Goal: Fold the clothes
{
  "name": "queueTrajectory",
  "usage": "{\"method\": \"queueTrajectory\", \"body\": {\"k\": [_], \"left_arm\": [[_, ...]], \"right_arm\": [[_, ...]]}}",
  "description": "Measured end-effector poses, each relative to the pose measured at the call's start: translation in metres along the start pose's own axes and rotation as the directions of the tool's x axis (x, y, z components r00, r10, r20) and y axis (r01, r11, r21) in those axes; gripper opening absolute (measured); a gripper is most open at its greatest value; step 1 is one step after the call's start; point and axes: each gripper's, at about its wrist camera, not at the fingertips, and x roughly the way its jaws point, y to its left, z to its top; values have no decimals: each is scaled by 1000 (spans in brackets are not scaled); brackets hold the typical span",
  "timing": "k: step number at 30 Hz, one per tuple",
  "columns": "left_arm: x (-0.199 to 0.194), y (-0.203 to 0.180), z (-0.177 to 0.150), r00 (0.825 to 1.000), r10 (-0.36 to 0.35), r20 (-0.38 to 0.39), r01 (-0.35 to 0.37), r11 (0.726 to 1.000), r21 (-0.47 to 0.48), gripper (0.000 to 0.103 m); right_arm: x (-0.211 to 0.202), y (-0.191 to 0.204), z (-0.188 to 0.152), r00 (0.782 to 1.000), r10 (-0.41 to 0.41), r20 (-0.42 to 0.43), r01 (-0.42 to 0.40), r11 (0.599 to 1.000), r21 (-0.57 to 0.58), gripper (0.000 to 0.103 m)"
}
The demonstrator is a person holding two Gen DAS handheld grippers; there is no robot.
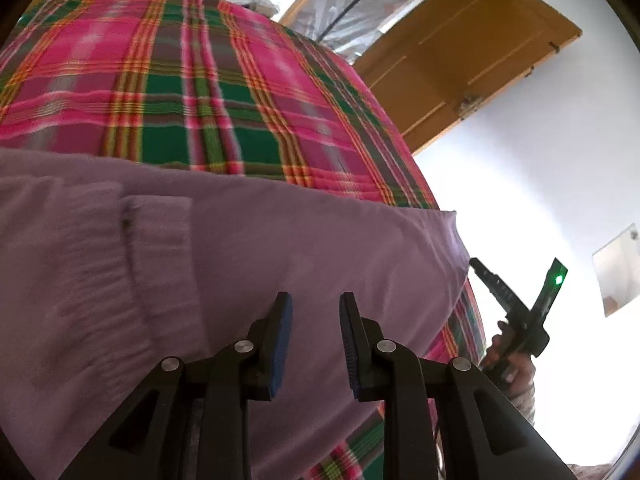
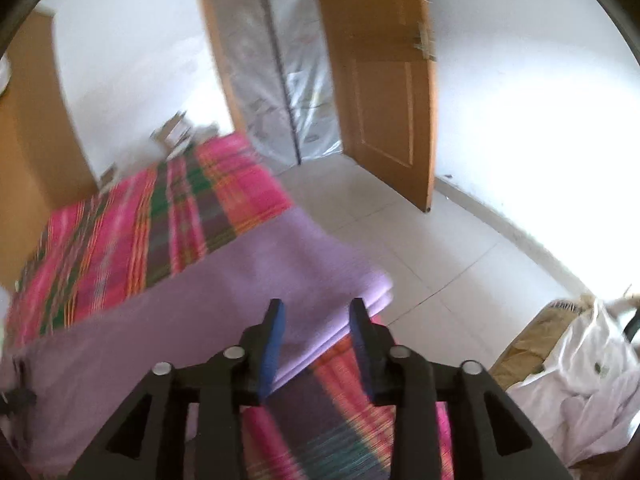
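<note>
The left gripper (image 1: 316, 304) hangs with its fingers apart, nothing between them, the folded purple garment (image 1: 248, 248) spread just beyond their tips on the plaid blanket (image 1: 192, 80). The right gripper (image 2: 316, 312) also gapes empty, the garment's corner lying ahead of its fingers.

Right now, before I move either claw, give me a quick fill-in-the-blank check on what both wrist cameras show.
1. The folded garment lying on the bed is ____ in colour.
2. Under it the bed carries a plaid blanket of green and ____.
3. Both the left claw and the right claw hold ____ between their fingers.
4. The wooden door stands ____.

Missing words: purple; pink; nothing; open
</note>
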Motion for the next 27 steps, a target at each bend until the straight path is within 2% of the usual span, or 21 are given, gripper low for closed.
{"method": "queueTrajectory", "body": {"k": [2,5,10,16,18,21,23,27], "left_arm": [[8,-6,3,1000,-5,-21,5,1000,16,25],[21,-15,7,998,-17,-54,19,999,41,25],[42,-34,16,994,-39,-100,48,995,88,25],[62,-47,26,988,-63,-139,77,992,96,25],[68,-48,28,987,-69,-147,83,992,91,25],[75,-51,32,984,-78,-158,92,992,83,25],[77,-51,32,984,-82,-158,96,992,82,25],[81,-52,34,984,-87,-157,100,992,78,25]], "right_arm": [[9,-17,5,999,25,-35,-22,997,76,47],[23,-39,9,993,85,-87,-68,981,183,49],[42,-56,8,978,155,-136,-112,953,281,51],[52,-71,12,960,248,-127,-180,900,396,50],[56,-74,10,955,271,-125,-195,883,427,45],[55,-72,10,955,272,-117,-200,885,420,35],[52,-70,12,957,272,-101,-212,894,395,20],[38,-61,16,966,251,-59,-218,916,336,13]]}}
